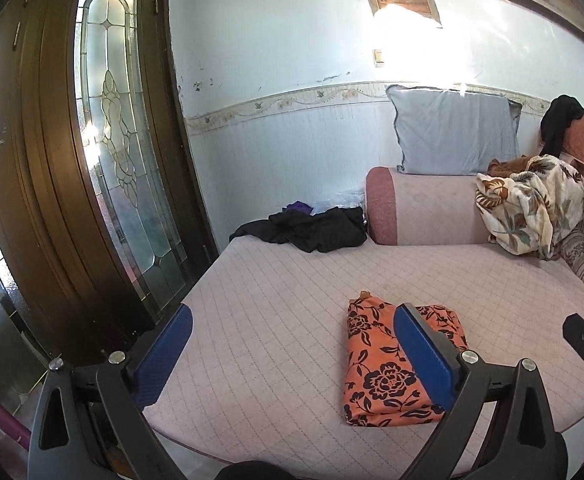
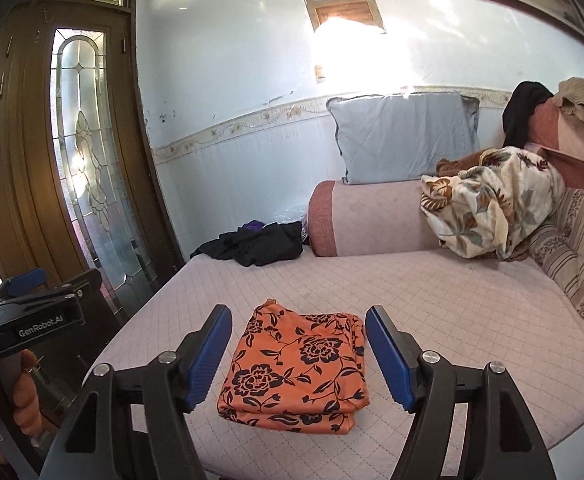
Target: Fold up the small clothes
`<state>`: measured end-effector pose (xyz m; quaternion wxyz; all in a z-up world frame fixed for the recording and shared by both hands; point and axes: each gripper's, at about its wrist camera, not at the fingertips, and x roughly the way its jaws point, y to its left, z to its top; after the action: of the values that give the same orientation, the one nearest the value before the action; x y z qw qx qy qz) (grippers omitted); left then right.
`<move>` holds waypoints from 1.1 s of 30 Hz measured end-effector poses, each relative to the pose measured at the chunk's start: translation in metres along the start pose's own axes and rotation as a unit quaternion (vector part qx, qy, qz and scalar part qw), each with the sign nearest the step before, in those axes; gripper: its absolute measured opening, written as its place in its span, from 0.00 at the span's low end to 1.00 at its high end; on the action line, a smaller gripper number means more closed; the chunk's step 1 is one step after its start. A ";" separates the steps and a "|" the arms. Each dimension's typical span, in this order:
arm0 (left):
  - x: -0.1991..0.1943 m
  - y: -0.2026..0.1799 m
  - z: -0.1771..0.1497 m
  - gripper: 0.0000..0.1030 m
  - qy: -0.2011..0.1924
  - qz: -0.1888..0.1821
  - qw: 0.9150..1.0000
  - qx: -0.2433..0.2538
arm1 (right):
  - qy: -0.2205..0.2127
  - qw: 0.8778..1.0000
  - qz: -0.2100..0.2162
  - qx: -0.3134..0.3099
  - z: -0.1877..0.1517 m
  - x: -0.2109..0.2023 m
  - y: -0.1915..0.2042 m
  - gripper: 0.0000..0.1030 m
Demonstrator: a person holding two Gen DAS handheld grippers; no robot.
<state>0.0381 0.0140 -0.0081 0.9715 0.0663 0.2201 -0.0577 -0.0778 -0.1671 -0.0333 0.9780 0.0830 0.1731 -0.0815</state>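
Orange top [image 2: 298,368] folded, lying on mattress [image 2: 432,292] near front edge. L gripper [image 1: 292,356] + R gripper [image 2: 298,356] both released, nothing btwn pads, above the cloth. Risk: low pass w/ pad snags top layer, undoes fold. Black clothes [image 2: 258,246] unfolded at back; careless grab drags pile off edge.

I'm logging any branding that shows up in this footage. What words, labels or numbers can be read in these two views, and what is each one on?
"GenRobot.AI": white lettering on the black body of the left hand-held gripper, seen at the left edge of the right wrist view.

Wall panel above the grey pillow: a small blue mark on its top edge, too small and washed out by glare to read.

Nothing else readable; the folded orange floral garment carries only a pattern.
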 end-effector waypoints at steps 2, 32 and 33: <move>-0.005 0.000 0.000 0.98 -0.002 -0.003 1.000 -0.003 | -0.004 1.000 -0.004 -0.005 0.000 -0.003 0.003 0.71; -0.024 0.009 0.001 0.98 -0.020 -0.001 1.000 -0.010 | -0.002 1.000 -0.007 -0.027 -0.005 -0.009 0.031 0.71; -0.024 0.010 0.002 0.98 -0.020 -0.001 1.000 -0.011 | -0.002 1.000 -0.007 -0.028 -0.005 -0.009 0.032 0.71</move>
<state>0.0188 0.0254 0.0048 0.9762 0.0548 0.2016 -0.0576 -0.0814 -0.1337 -0.0307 0.9796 0.0544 0.1743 -0.0839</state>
